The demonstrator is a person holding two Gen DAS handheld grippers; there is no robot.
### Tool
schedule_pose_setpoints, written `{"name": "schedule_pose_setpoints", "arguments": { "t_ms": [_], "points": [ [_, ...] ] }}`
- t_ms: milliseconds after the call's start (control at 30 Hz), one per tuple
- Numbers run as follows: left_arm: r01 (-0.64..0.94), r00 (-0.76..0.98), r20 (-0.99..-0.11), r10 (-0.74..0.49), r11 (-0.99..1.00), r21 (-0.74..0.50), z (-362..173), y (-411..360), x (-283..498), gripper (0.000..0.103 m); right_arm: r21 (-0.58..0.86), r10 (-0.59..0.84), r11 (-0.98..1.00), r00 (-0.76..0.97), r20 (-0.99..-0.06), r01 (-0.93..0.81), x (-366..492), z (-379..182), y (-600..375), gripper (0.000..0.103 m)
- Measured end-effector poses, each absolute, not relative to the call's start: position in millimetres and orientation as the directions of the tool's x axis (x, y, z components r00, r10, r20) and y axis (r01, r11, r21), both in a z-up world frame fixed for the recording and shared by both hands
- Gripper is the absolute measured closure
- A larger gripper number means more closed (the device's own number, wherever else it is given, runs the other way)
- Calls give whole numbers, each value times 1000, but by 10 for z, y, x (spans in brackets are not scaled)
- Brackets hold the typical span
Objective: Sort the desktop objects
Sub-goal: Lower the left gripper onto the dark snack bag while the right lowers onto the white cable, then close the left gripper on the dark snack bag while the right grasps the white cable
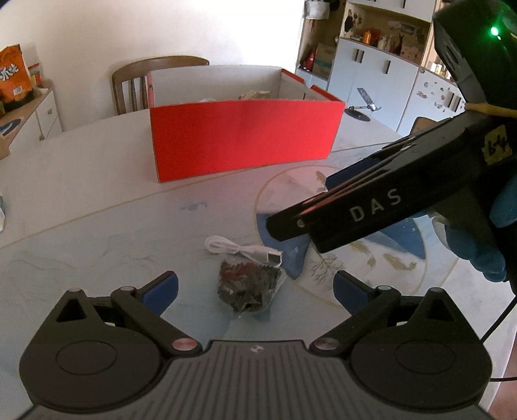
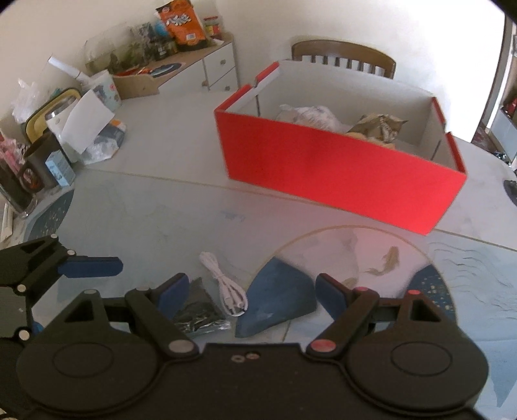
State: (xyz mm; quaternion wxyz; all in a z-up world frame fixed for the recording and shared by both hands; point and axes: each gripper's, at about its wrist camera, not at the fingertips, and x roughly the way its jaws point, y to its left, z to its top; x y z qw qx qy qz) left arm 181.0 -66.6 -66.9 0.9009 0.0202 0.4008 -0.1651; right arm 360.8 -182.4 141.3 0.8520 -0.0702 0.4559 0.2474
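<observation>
On the table, nearest you: your left gripper point(image 1: 255, 286) hangs over the small clear bag of dark bits point(image 1: 247, 290), which lies on the table point(image 1: 97, 210) on the near side of the red box.
Left jaws: spread as wide as they go, one blue pad on each side of the bag and clear of it, nothing pressed between them.
Right gripper: your right gripper point(image 2: 252, 290) points down at the table beside the left one; in the left wrist view its black body marked DAS crosses in from the right, held by your blue-gloved hand point(image 1: 484, 245).
Right jaws: apart, holding nothing; the white cable and the blue wedge-shaped patch point(image 2: 278, 303) printed on the table top show between the pads.
White cable: the coiled white cable point(image 2: 223, 284) lies just beyond the bag, on the side toward the red box, its plug end touching or nearly touching the bag.
Red box: the open red box point(image 2: 339, 181) stands farther back on the table, well apart from the bag and cable; you can see a crumpled clear bag point(image 2: 310, 116) and a brownish wrapper point(image 2: 378, 126) inside it.
Left of the red box: a clutter of jars, cartons and paper point(image 2: 58, 139) sits at the table edge.
Behind the red box: a wooden chair point(image 2: 342, 55) stands against the far side of the table.
Farther left of the red box: a low cabinet point(image 2: 194, 64) by the wall carries an orange snack bag point(image 2: 182, 24).
</observation>
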Motion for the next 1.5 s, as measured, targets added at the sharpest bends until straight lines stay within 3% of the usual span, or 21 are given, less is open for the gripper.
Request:
{"name": "schedule_pose_setpoints", "arguments": {
  "t_ms": [533,933,1133,1500],
  "points": [
    [297,609,-747,-269,950,-100,-947,-656,1928,0,104,333,867,412,-848,-487,3896,997,-1516,20],
    [283,603,-754,-262,953,-105,-983,-617,1965,1,70,312,852,396,-864,-519,3991,843,-1350,33],
    [288,609,-749,-262,952,-100,-975,-623,1956,1,36,294,850,415,-861,-526,3983,869,-1442,48],
    [327,623,-737,-262,943,-59,-972,-715,1949,1,11,229,899,448,-864,-438,4061,856,-1848,51]
  ]
}}
